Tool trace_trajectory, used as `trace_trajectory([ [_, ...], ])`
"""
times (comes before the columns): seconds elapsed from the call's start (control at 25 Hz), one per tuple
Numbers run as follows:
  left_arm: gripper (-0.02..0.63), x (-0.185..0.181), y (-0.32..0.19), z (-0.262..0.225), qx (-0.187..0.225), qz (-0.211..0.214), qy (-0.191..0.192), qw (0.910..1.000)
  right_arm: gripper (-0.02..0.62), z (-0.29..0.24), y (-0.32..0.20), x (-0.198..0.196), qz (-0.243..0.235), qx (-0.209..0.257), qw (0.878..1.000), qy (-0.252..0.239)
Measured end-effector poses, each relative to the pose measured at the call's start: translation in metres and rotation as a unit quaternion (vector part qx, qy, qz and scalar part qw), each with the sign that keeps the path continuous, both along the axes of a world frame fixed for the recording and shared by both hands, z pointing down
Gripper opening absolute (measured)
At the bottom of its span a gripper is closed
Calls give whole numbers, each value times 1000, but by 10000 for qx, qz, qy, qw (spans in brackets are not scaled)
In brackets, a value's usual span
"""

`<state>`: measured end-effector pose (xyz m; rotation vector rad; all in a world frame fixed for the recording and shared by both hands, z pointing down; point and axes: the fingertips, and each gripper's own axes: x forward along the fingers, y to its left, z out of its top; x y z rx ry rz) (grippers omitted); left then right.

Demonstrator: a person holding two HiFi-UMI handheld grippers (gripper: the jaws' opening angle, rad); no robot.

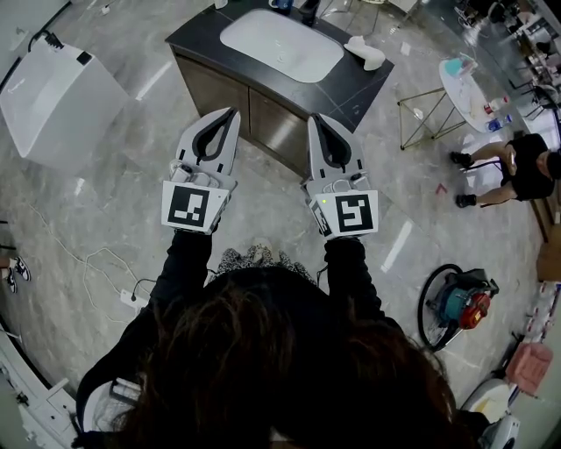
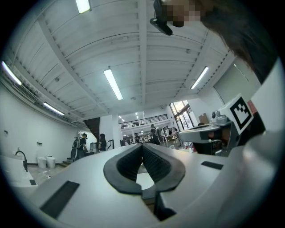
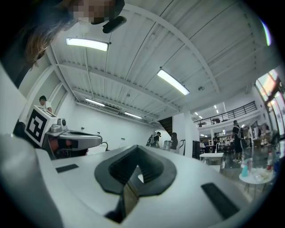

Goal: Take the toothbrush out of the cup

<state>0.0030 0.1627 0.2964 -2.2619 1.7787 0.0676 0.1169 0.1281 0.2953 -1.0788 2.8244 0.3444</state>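
Note:
Both grippers are held side by side at chest height, pointing at a dark vanity counter (image 1: 368,88) with a white basin (image 1: 280,44). My left gripper (image 1: 230,112) is shut with nothing in it; in the left gripper view its ribbed pads meet at the tip (image 2: 142,146). My right gripper (image 1: 317,118) is also shut and empty, with its pads together (image 3: 135,147). At the counter's far edge a small bluish thing (image 1: 281,4) is cut off by the frame; I cannot tell whether it is the cup. No toothbrush can be made out.
A white curved object (image 1: 366,53) lies on the counter's right end. A white fixture (image 1: 57,101) stands at the left. On the right are a gold wire frame (image 1: 425,114), a round white table (image 1: 473,92), a seated person (image 1: 517,167) and a blower (image 1: 456,302). A cable and power strip (image 1: 131,298) lie on the floor.

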Motion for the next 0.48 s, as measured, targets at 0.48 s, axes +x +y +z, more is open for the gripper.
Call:
trace_trajectory([
  [0.48, 8, -21, -56, 4, -33, -115, 53, 9999, 3, 5, -59, -19, -80, -63, 9999, 26],
])
